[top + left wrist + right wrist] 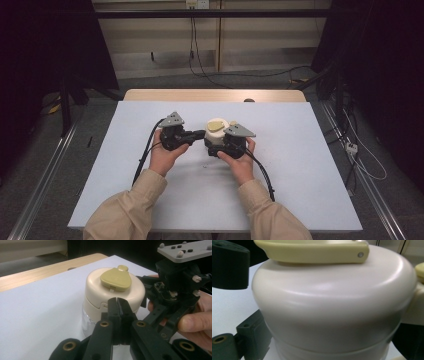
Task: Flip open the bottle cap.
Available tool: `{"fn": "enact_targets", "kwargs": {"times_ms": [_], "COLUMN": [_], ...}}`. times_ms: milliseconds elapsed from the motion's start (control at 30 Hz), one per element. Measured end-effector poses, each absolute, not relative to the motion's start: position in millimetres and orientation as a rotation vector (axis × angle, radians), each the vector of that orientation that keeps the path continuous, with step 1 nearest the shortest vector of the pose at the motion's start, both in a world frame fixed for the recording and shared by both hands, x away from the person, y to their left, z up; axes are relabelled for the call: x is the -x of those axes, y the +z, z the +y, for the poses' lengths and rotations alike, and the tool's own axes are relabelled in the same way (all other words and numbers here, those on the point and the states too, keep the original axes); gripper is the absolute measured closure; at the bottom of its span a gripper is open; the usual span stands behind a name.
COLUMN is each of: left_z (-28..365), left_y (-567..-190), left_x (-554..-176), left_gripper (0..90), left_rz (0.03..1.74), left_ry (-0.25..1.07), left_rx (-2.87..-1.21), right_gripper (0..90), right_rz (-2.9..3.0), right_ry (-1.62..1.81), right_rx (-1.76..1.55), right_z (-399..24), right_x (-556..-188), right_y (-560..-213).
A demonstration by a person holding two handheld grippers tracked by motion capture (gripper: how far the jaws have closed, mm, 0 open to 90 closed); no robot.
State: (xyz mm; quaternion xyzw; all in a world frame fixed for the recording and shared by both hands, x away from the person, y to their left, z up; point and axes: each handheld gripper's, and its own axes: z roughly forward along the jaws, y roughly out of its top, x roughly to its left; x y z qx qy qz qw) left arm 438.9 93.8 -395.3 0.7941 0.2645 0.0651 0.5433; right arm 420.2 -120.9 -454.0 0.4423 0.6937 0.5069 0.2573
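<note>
Covering wooden table (150, 94): pale blue mat (300, 165) (dark curtains (45, 45) around).

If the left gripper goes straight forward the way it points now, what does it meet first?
Most likely the cream lid of the jar. The left gripper, jaws shut with nothing between them, points at the lid's side; whether it already touches is unclear.

L gripper (199, 135) jaws pressed together — R gripper (216, 142) jaws spread wide, both hand-held.

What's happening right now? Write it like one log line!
left gripper: shut, at jar lid | right gripper: around jar | jar: upright on table
</note>
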Motion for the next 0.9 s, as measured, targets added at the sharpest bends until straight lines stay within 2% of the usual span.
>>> {"fn": "enact_targets", "kwargs": {"times_ms": [900], "left_z": [85.3], "left_y": [-384.9], "left_x": [-445.7], "left_gripper": [90.0], "left_rz": [0.624], "left_ry": [0.180], "left_rx": [-1.918], "right_gripper": [5.6], "right_rz": [1.881], "right_ry": [1.373], "right_rx": [-1.200], "right_z": [-120.7], "right_x": [-420.1], "right_y": [-454.1]}}
